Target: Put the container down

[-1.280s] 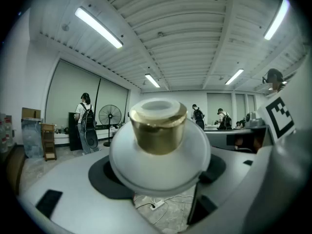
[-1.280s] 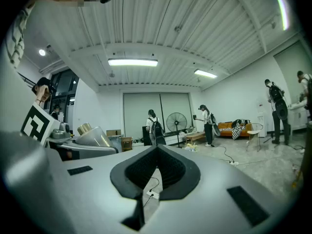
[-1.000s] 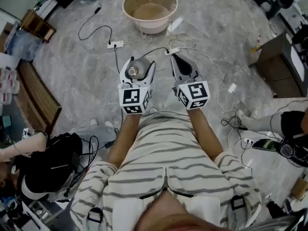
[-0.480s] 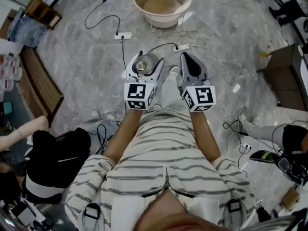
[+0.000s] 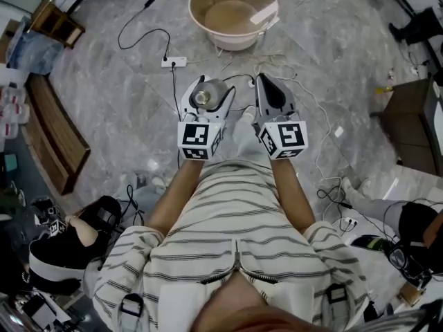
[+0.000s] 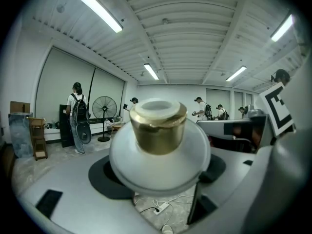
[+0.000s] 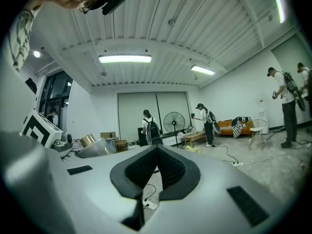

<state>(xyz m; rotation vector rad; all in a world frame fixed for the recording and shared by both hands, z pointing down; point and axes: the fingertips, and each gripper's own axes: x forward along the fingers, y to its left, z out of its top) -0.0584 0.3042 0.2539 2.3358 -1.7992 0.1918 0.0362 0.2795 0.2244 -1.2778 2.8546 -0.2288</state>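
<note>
Left gripper view shows the container (image 6: 158, 152), white with a gold cap (image 6: 158, 130), clamped between the wide-set jaws of the left gripper (image 5: 205, 94), up in the air above the floor (image 5: 124, 102). Just beside it, the right gripper (image 7: 157, 172) is closed on nothing.

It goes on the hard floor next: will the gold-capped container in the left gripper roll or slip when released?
The container looks round-bodied and smooth, so it may slip in the left gripper and roll if laid sideways. Its glossy body hints at brittleness, so set it down gently.
</note>
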